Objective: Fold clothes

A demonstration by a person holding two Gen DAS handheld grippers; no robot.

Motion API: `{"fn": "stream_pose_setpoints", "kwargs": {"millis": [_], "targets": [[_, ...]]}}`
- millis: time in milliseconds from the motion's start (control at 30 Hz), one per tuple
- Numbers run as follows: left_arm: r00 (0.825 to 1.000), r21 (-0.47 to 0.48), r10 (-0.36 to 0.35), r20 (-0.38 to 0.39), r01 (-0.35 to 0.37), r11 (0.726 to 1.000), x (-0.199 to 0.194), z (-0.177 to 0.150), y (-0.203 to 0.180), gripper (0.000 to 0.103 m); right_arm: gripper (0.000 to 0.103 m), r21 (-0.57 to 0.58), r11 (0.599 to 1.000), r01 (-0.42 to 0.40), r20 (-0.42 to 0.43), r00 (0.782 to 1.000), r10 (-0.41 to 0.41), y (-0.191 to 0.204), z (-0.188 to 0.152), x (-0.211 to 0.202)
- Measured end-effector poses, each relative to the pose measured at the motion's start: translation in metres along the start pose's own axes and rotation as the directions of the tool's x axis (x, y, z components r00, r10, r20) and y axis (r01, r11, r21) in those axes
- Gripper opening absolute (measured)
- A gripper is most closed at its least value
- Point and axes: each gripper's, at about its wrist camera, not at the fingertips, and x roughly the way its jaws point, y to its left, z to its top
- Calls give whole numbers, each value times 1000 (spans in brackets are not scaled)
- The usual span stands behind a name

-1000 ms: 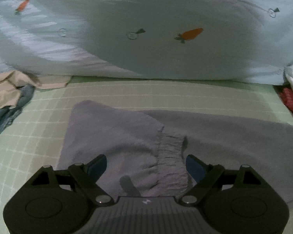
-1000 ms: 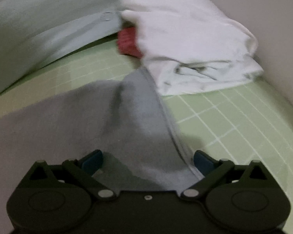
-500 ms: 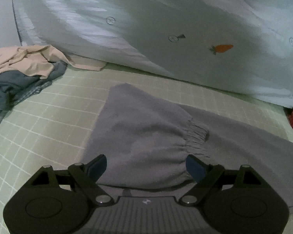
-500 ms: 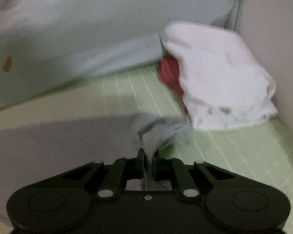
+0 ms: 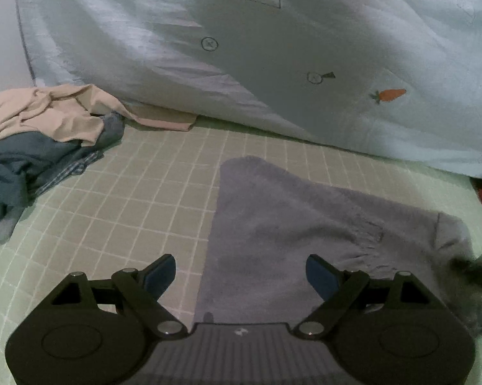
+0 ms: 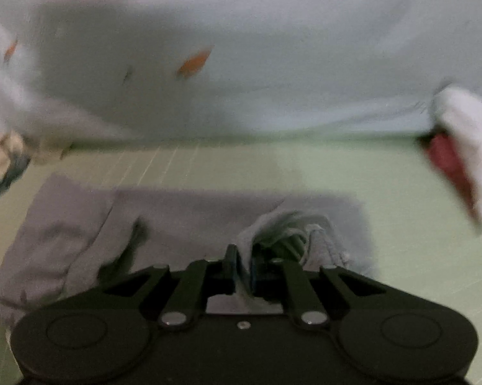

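Garment: the grey garment point(image 5: 305, 224) lies flat on the green checked sheet point(image 5: 128, 199), in front of both grippers; it looks like trousers or shorts with an elastic waistband, but this is a judgement.

Long axis: in the left wrist view the cloth runs from left to right, across the direction of the fingers and not along them.

Left gripper: the left gripper point(image 5: 241, 272) is wide open and holds nothing. It hovers over the left end of the garment. One blue pad point(image 5: 159, 274) is above the bare sheet just beside the cloth edge, the other is above the cloth.

Right gripper: the right gripper point(image 6: 241, 268) is closed on a bunched fold of the grey garment point(image 6: 183, 211). The fold rises from the right end of the cloth. This view is blurred, so how deep the bite goes cannot be told.

Key relation: the held end is at the right, the free end is at the left under the open gripper. The right gripper therefore is the one that can carry the cloth, probably leftward along the long axis.

Nearer hand: for the left end, the left gripper.

Surroundings: a pale blue quilt with carrots point(image 5: 273, 80) behind, a pile of beige and blue clothes point(image 5: 32, 134) at the left, white folded clothes point(image 6: 465, 134) at the right.
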Motion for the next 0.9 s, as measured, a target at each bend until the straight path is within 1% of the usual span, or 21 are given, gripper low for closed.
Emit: {"fn": "stream_pose_setpoints", "kwargs": {"millis": [67,100,133,167,233,300,367,433,500,567,633,733,833,867,900], "targets": [[1000,12,-4,12,4,1000,5,3,5,88,16,-1,1000,-14,-63,998,13,24,-14,20],[1000,15,-3,20,3,1000,8,6,7,89,22,1,1000,-13,-65,998,13,28,-18,22],[1000,16,0,30,-1,1000,12,9,9,89,30,3,1000,-12,-66,998,12,32,-21,23],[999,10,2,33,-2,1000,16,12,11,89,34,4,1000,-10,-53,999,11,33,-20,20],[1000,-18,2,24,-1,1000,28,20,16,89,49,56,998,-3,-20,1000,4,24,-15,12],[1000,-46,-4,2,4,999,39,26,19,89,54,134,991,15,9,1000,-17,10,-7,2],[1000,-43,-1,-15,1,999,46,26,18,89,61,213,977,32,36,999,-40,-4,1,-8],[999,-20,8,-39,-9,1000,53,22,15,91,76,274,960,62,49,996,-79,-20,7,-15],[997,-10,15,-70,-16,1000,59,16,13,91,79,301,947,108,30,992,-122,-35,8,-12],[995,-15,9,-104,-11,1000,65,8,12,92,80,313,937,153,-7,987,-159,-49,8,-3],[990,-15,5,-138,-8,1000,71,0,11,92,80,340,924,175,-56,985,-166,-60,6,12],[985,-6,9,-171,-10,1000,77,-7,8,92,79,433,890,147,-120,987,-105,-73,3,35],[983,-5,10,-183,-11,1000,81,-11,6,92,79,483,865,133,-132,988,-79,-70,1,41],[982,-6,11,-187,-13,1000,82,-11,5,92,78,480,868,125,-128,989,-72,-69,2,41],[981,-7,13,-192,-15,1000,84,-11,5,92,65,478,871,117,-123,990,-66,-68,4,42]]}}
